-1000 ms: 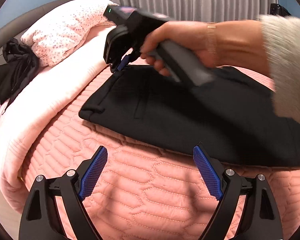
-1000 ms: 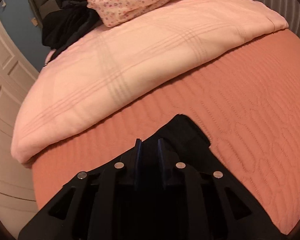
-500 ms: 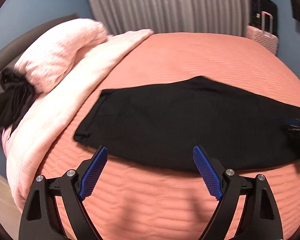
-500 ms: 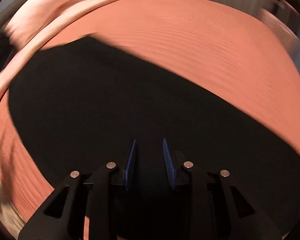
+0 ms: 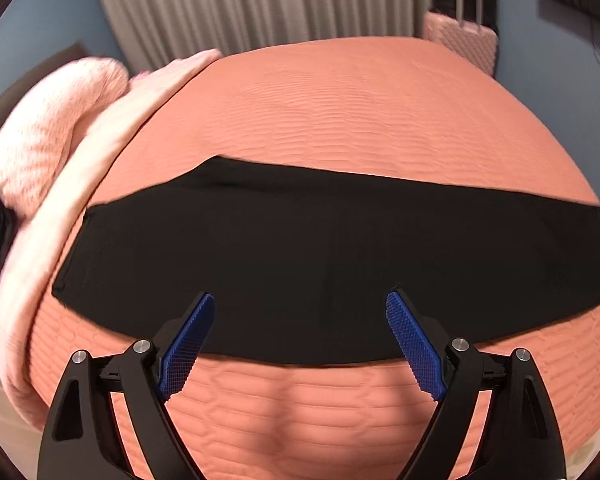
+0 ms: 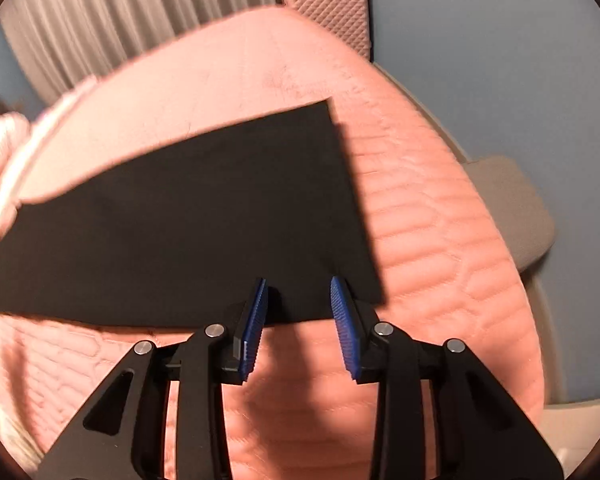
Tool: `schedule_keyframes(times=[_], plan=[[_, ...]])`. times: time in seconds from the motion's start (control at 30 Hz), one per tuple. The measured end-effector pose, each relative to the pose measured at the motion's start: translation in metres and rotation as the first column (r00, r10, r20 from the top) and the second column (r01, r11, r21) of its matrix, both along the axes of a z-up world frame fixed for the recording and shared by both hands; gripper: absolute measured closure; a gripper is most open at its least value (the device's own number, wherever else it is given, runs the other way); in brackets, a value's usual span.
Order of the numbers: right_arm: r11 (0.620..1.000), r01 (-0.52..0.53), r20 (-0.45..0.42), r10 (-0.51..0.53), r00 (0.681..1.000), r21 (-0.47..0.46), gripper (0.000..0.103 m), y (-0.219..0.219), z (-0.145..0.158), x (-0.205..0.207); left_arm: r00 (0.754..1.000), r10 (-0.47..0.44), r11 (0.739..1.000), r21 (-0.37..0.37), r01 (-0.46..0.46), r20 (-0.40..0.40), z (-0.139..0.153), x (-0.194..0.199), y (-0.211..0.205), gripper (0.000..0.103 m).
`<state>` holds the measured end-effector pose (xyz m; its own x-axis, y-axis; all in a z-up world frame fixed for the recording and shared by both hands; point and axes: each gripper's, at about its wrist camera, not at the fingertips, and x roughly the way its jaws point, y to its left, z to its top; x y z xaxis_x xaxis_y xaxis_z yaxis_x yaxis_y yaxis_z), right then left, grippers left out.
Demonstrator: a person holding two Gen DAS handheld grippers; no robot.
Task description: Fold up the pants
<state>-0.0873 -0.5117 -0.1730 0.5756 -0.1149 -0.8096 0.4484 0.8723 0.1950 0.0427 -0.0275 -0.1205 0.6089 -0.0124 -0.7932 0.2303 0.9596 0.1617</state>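
Pants (image 5: 300, 264) lie flat on bedspread (image 5: 340, 112); left gripper (image 5: 300, 320) spread empty, right gripper (image 6: 298, 304) opening, empty.

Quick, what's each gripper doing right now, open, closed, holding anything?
Left gripper: wide open, holding nothing, above the black pants.
Right gripper: jaws opening, nothing gripped, at the pants' near edge.

No text, label, brand, number or sign can be read in either view.
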Motion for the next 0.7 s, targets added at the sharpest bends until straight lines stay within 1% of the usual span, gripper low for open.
schedule_keyframes(times=[0.03, 0.07, 0.1, 0.13, 0.2, 0.27, 0.3, 0.33, 0.37, 0.43, 0.47, 0.5, 0.6, 0.67, 0.7], plan=[[0.999, 0.034, 0.002, -0.034, 0.999, -0.008, 0.068, 0.0, 0.003, -0.003, 1.0, -0.017, 1.0, 0.017, 0.017, 0.009, 0.001, -0.004, -0.012, 0.017], [0.998, 0.056, 0.033, -0.056, 0.998, 0.014, 0.061, -0.005, 0.005, -0.012, 0.999, -0.034, 0.999, 0.032, 0.033, 0.019, 0.002, -0.008, -0.022, 0.017], [0.997, 0.067, 0.057, -0.07, 0.996, 0.048, 0.056, -0.008, 0.004, -0.02, 0.998, -0.05, 0.998, 0.045, 0.049, 0.025, 0.004, -0.012, -0.032, 0.017], [0.992, 0.084, 0.077, -0.091, 0.993, 0.092, 0.056, -0.012, 0.003, -0.027, 0.998, -0.062, 0.997, 0.051, 0.061, 0.027, 0.004, -0.014, -0.039, 0.017], [0.972, 0.085, 0.134, -0.116, 0.984, 0.219, 0.055, -0.017, -0.006, -0.036, 0.995, -0.091, 0.994, 0.067, 0.089, 0.032, 0.005, -0.022, -0.056, 0.017], [0.946, 0.085, 0.134, -0.133, 0.982, 0.312, 0.055, -0.01, -0.022, -0.028, 0.993, -0.113, 0.991, 0.073, 0.111, 0.021, 0.003, -0.027, -0.067, 0.017], [0.937, 0.092, 0.134, -0.144, 0.98, 0.337, 0.055, -0.011, -0.029, -0.026, 0.992, -0.123, 0.99, 0.07, 0.122, 0.008, 0.003, -0.03, -0.072, 0.017], [0.929, 0.101, 0.157, -0.166, 0.973, 0.356, 0.055, -0.012, -0.034, -0.027, 0.992, -0.129, 0.989, 0.067, 0.129, 0.001, 0.003, -0.03, -0.075, 0.017], [0.91, 0.107, 0.196, -0.199, 0.96, 0.4, 0.055, -0.014, -0.038, -0.026, 0.991, -0.137, 0.988, 0.066, 0.137, -0.003, 0.003, -0.032, -0.077, 0.017], [0.871, 0.109, 0.236, -0.247, 0.94, 0.478, 0.055, -0.021, -0.046, -0.021, 0.989, -0.15, 0.985, 0.081, 0.149, 0.008, 0.005, -0.039, -0.08, 0.017], [0.858, 0.109, 0.249, -0.264, 0.932, 0.501, 0.057, -0.027, -0.048, -0.017, 0.988, -0.154, 0.984, 0.086, 0.153, 0.011, 0.005, -0.041, -0.082, 0.017], [0.852, 0.107, 0.256, -0.271, 0.928, 0.513, 0.057, -0.03, -0.05, -0.011, 0.988, -0.156, 0.984, 0.092, 0.154, 0.01, 0.005, -0.042, -0.083, 0.017], [0.843, 0.102, 0.269, -0.281, 0.921, 0.529, 0.057, -0.038, -0.055, 0.004, 0.989, -0.147, 0.985, 0.089, 0.146, 0.001, 0.005, -0.041, -0.084, 0.017], [0.856, 0.109, 0.269, -0.277, 0.922, 0.506, 0.059, -0.038, -0.058, 0.018, 0.991, -0.136, 0.988, 0.072, 0.136, -0.007, 0.005, -0.04, -0.081, 0.017], [0.864, 0.11, 0.267, -0.27, 0.925, 0.491, 0.063, -0.039, -0.057, 0.02, 0.991, -0.131, 0.989, 0.065, 0.132, -0.009, 0.005, -0.039, -0.079, 0.017]])
